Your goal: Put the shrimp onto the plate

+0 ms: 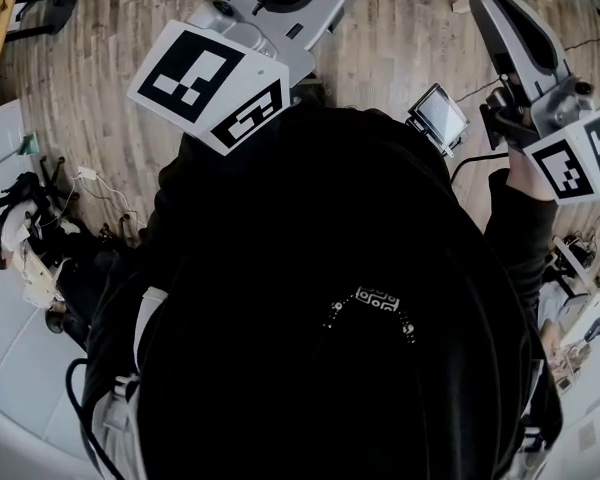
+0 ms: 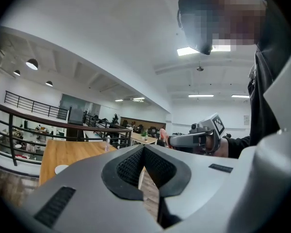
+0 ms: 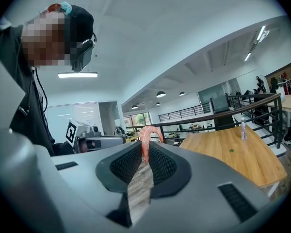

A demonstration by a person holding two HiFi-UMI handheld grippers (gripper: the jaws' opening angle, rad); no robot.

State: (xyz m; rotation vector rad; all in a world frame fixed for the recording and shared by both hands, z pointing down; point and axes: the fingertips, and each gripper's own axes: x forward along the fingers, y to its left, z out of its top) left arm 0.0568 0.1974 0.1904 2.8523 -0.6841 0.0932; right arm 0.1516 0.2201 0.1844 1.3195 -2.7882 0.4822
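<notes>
Open office, tabletop (image 3: 233,149) ahead; my right claw (image 3: 145,147) grips the shrimp (image 3: 145,134); left claw (image 2: 143,145) closed, empty; plating still undone.

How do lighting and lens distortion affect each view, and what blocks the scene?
Head view: the person's black jacket fills the centre, underexposed and detail-free. Left gripper view: fisheye bends the railing, corners vignetted, ceiling light blown out. Right gripper view: same vignette, yet the shrimp reads sharp.
</notes>
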